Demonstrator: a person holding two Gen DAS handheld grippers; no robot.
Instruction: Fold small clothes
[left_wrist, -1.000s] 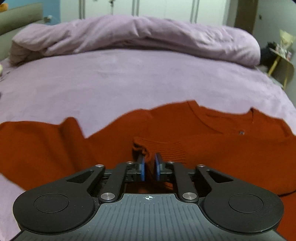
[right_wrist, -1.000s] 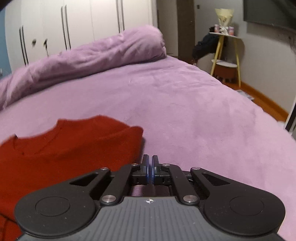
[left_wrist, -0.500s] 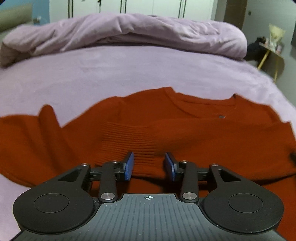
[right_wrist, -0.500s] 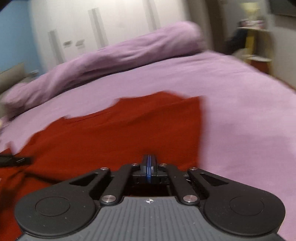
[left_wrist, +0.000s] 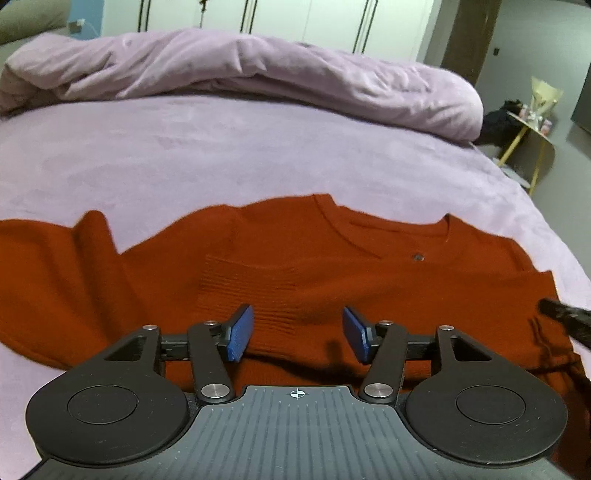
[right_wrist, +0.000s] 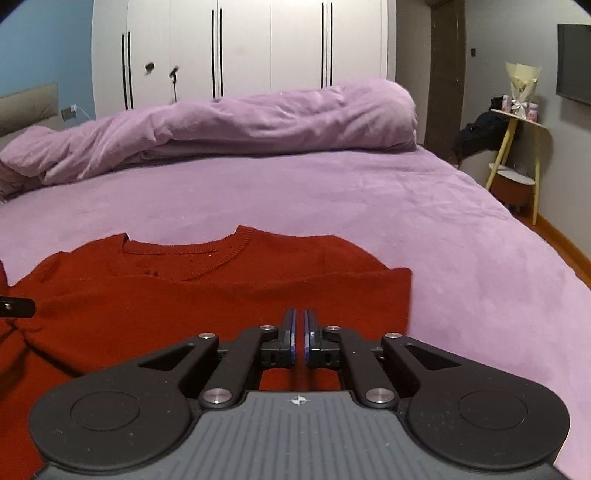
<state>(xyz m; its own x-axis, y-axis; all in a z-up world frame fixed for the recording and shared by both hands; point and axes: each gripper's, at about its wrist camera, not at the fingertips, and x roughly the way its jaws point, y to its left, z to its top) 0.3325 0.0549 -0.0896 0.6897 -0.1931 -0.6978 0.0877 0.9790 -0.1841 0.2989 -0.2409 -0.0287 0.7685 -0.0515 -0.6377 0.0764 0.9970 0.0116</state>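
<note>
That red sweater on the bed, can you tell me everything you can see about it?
The sweater is a rust-red knit with a round ribbed neckline and a tiny dark dot below it. It lies flat, front up, on the purple bed. One sleeve is folded across the chest, its ribbed cuff resting just ahead of the left claw, whose jaws are opening with nothing pinched. The other sleeve spreads sideways.
</note>
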